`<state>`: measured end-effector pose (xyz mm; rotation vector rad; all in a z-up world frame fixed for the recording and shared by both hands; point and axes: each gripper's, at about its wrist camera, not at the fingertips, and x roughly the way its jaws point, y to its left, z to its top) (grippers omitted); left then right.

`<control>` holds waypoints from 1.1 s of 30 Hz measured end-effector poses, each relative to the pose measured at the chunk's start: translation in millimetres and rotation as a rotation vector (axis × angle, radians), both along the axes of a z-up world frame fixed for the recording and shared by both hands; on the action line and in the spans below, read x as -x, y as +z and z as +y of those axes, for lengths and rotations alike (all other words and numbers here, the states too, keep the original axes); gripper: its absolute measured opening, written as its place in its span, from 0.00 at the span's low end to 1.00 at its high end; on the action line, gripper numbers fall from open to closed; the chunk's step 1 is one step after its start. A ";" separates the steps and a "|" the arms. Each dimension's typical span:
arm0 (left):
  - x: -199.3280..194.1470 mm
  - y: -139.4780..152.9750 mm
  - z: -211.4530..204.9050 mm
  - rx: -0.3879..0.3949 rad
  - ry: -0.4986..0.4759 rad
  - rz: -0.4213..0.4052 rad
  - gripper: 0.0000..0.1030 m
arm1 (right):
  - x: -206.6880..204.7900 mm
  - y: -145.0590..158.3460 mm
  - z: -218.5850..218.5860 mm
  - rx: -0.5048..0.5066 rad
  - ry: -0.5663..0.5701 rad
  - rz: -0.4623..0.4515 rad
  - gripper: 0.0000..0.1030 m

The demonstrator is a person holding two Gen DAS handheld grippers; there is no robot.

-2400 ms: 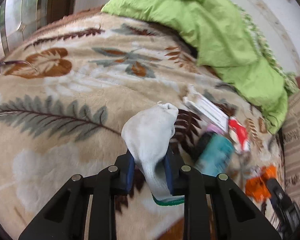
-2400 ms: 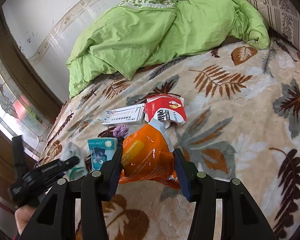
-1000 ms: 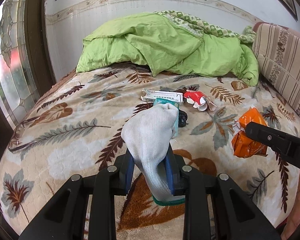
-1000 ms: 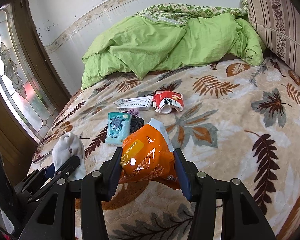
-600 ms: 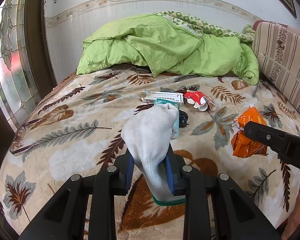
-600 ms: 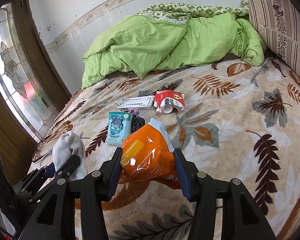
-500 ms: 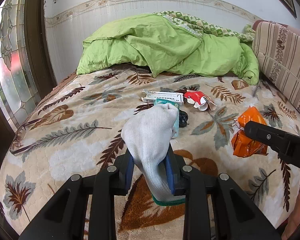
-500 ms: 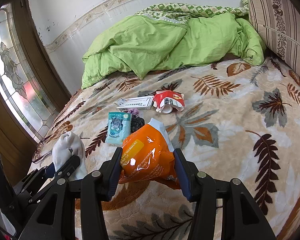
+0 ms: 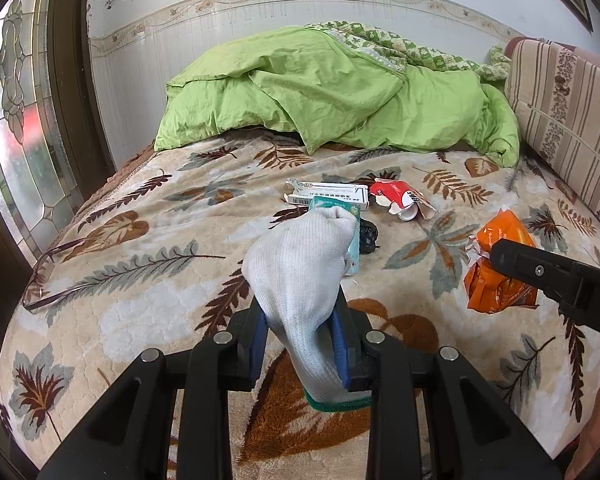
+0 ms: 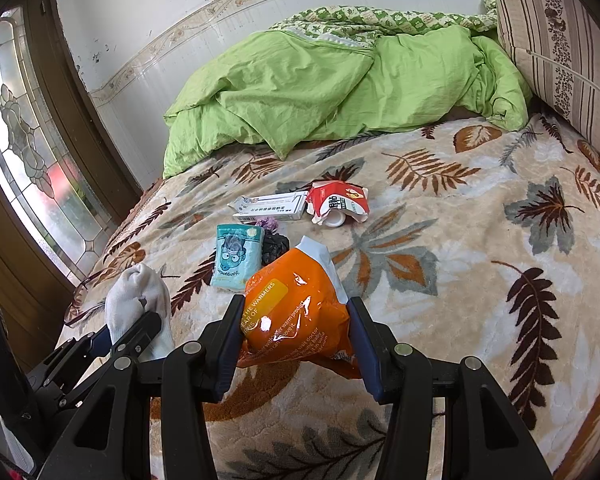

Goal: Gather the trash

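My left gripper [image 9: 300,332] is shut on a white sock [image 9: 300,268] with a green cuff, held above the leaf-patterned blanket [image 9: 140,280]. The sock [image 10: 136,300] also shows at the left of the right wrist view. My right gripper [image 10: 296,332] is shut on a crumpled orange wrapper [image 10: 296,312]; the same orange wrapper [image 9: 496,280] appears at the right of the left wrist view. On the blanket beyond lie a teal packet [image 10: 236,258], a white box [image 10: 272,208], a red-and-white carton [image 10: 338,202] and a black wad [image 10: 276,246].
A rumpled green duvet [image 9: 340,92] fills the far end of the bed. A striped cushion [image 9: 568,120] lines the right side. A stained-glass door [image 9: 16,128] stands on the left. Glasses [image 9: 56,272] lie near the bed's left edge.
Earlier, both grippers pulled back from the trash pile with the sock and the wrapper held. Over the last second nothing has visibly moved.
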<state>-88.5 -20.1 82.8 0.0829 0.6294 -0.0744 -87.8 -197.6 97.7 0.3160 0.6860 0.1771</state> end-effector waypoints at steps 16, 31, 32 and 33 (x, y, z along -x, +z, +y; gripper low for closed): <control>-0.1 -0.3 -1.3 -0.002 0.002 0.000 0.28 | -0.4 -0.4 -0.2 0.001 -0.002 0.000 0.52; -0.5 -0.3 -1.8 -0.004 0.003 -0.001 0.28 | -0.9 -0.3 -0.6 0.001 0.000 -0.002 0.52; -0.6 -0.3 -1.9 -0.004 0.003 -0.002 0.28 | -0.8 -0.1 -0.5 0.001 0.000 -0.002 0.52; -0.8 -0.4 -1.7 -0.004 0.003 -0.001 0.28 | -0.9 -0.3 -0.5 0.001 0.000 -0.002 0.52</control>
